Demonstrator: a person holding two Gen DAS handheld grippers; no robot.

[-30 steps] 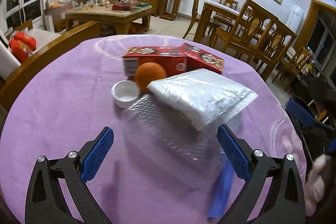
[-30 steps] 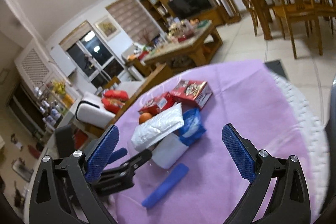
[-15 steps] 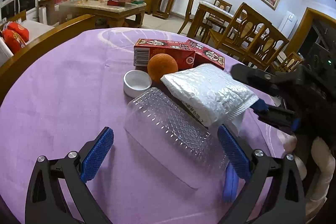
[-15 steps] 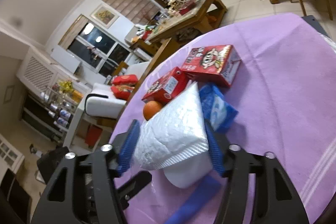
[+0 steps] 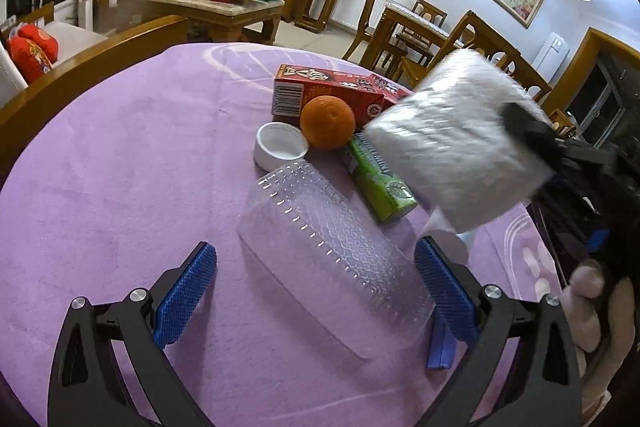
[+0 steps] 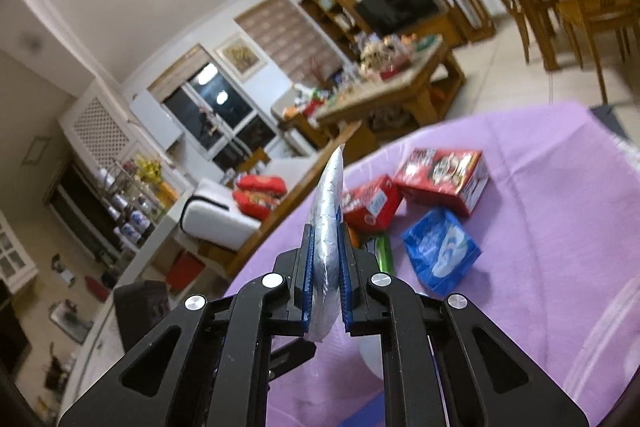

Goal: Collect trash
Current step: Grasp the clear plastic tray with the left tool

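My right gripper is shut on a silver bubble mailer, held edge-on above the purple table; the mailer also shows lifted at the right of the left wrist view. My left gripper is open, its blue pads on either side of a clear textured plastic container lying on the tablecloth. Beyond it lie a green packet, a white lid, an orange and a red carton.
A second red carton and a blue wrapper lie on the table in the right wrist view. A blue strip lies by my left gripper's right finger. Wooden chairs and a cluttered coffee table stand beyond the table.
My right gripper closed on the silver mailer and lifted it off the pile, uncovering the green packet. My left gripper moved closer around the clear container.
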